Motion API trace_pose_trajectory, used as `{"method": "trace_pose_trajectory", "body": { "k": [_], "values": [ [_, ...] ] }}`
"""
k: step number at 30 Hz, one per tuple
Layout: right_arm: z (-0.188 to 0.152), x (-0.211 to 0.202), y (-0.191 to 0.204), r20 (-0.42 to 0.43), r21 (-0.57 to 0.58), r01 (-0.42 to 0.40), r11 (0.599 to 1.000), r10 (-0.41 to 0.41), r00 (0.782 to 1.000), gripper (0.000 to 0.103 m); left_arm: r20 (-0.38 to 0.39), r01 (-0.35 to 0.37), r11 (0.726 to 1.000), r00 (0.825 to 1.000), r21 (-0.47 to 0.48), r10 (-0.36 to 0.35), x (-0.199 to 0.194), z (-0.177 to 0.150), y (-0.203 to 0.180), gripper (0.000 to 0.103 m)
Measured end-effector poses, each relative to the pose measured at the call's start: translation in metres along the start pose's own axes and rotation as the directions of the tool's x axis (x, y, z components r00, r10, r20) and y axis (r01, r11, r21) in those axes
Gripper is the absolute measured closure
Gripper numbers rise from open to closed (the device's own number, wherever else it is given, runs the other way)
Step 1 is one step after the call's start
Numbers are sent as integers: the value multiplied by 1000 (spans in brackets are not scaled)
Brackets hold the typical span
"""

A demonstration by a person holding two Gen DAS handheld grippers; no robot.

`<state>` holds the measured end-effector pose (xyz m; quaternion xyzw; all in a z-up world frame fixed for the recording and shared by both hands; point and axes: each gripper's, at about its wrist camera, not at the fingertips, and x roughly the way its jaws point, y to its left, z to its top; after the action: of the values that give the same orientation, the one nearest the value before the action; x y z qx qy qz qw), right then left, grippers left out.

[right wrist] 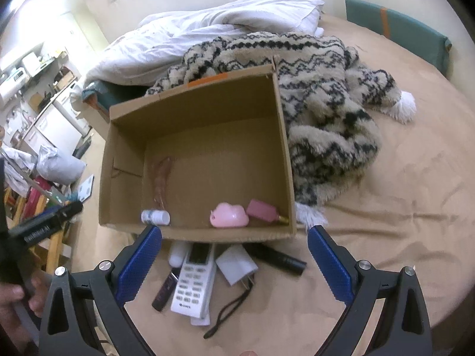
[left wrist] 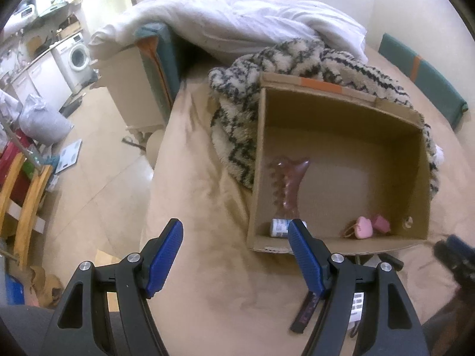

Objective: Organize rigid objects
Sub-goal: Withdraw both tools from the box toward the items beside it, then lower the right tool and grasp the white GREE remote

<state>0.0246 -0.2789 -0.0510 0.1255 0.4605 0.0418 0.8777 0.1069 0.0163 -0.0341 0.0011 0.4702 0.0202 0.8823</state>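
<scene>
An open cardboard box (right wrist: 193, 103) sits on the tan bed. Inside lie a clear pink comb-like piece (right wrist: 161, 178), a small white bottle (right wrist: 156, 217), a pink cloud-shaped thing (right wrist: 228, 215) and a pink perfume bottle (right wrist: 262, 210). In front of the box lie a white remote (right wrist: 194, 279), a white charger plug (right wrist: 236, 264), a black cylinder (right wrist: 279, 257), a dark tube (right wrist: 164, 292) and a white tube (right wrist: 178, 253). My right gripper (right wrist: 234, 233) hangs open above these loose items. My left gripper (left wrist: 236, 224) is open over bare sheet, left of the box (left wrist: 341, 118).
A black-and-cream fleece blanket (right wrist: 326, 103) and a white duvet (right wrist: 207, 29) lie behind the box. The bed's edge (left wrist: 154, 178) drops to a tiled floor with clutter and a wooden chair (left wrist: 23, 195). A black strap (right wrist: 228, 311) trails from the plug.
</scene>
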Motion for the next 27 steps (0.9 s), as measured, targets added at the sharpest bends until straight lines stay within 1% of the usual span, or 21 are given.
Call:
{"method": "trace_pose_trajectory", "body": {
  "k": [4,6,9,12,16,18,19,20,21,23,26,27],
  "values": [
    [-9,10,2,-39,-1,12,1000,-12,999,0,9,22,999,1000,32,-22,-6,-1,-10,32],
    [-13,14,5,-66,-12,8,1000,-8,998,0,-1,32,999,999,44,-32,-7,-3,-13,32],
    [-15,10,7,-66,-25,3,1000,-4,998,0,-27,48,997,999,53,-47,-6,-2,-17,32],
    [-19,8,1,-71,3,-20,1000,20,997,0,-54,57,996,997,65,-54,-3,-1,-22,32],
    [-28,18,-12,-143,81,-46,996,57,988,0,-87,74,995,994,70,-68,1,0,-23,32],
    [-33,28,-14,-207,120,-76,990,100,973,0,-95,68,994,994,84,-60,4,-1,-24,32],
    [-35,33,-13,-239,149,-104,983,138,961,0,-98,64,994,994,89,-55,5,-1,-25,32],
    [-36,39,-10,-270,174,-143,974,187,945,3,-107,57,994,993,94,-47,8,-2,-26,32],
    [-37,43,-5,-283,177,-161,971,207,936,16,-116,53,994,992,93,-43,10,-2,-26,32],
    [-37,55,9,-321,146,-149,978,189,928,26,-132,44,996,991,74,-34,15,-2,-24,32],
    [-39,81,31,-407,89,-136,987,161,899,30,-145,36,999,989,38,-30,18,0,-18,32],
    [-40,89,39,-428,65,-128,990,144,893,30,-148,37,999,989,26,-32,18,0,-16,32]
  ]
}}
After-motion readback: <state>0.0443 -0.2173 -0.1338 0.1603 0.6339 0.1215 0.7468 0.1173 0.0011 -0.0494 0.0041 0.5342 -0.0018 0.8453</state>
